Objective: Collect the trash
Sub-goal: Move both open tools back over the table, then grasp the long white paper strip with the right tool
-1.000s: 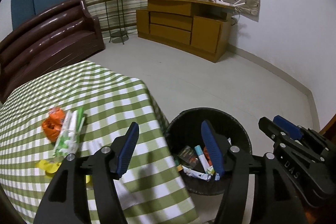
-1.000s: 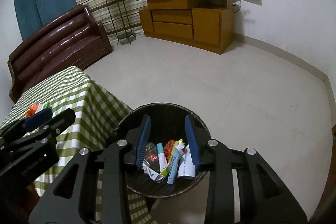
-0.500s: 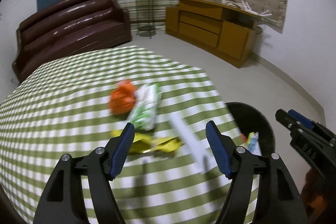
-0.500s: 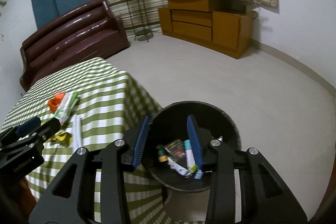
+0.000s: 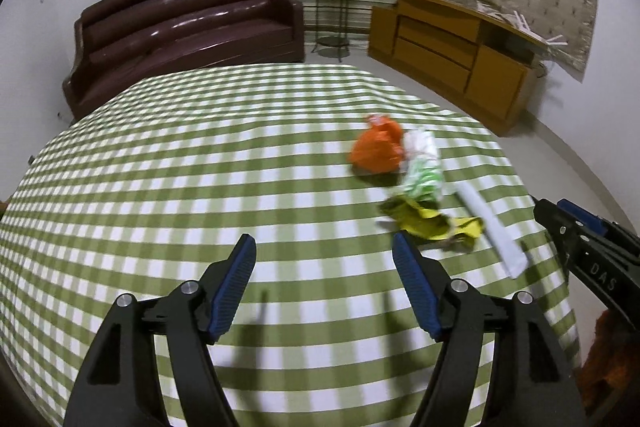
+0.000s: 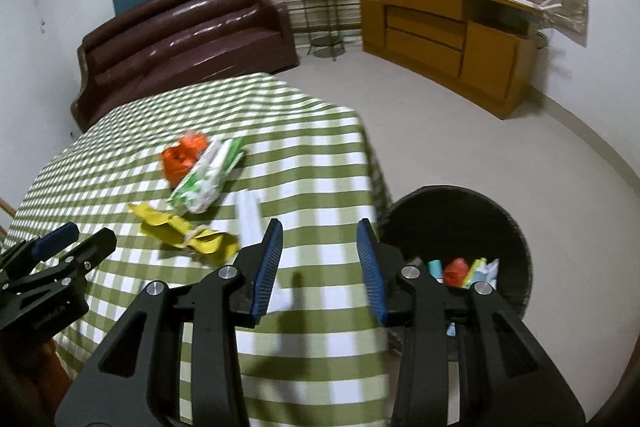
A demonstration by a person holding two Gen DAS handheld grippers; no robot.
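Left gripper [image 5: 324,269] is released and empty, hanging over bare checked surface [image 5: 160,187]. The trash cluster sits at its 1 o'clock: orange bag [image 5: 376,149], green-white wrapper [image 5: 422,167], yellow wrapper [image 5: 432,223], white strip [image 5: 490,227]. Right gripper [image 6: 319,259] is also released and empty, near the surface edge. The bin [image 6: 516,227] stands at its 3 o'clock, just beside the surface, probably for short drops.

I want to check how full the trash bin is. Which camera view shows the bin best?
The right wrist view: the black bin sits on the floor beside the table, with wrappers visible inside, though the right gripper covers part of it. The left wrist view shows no bin at all.
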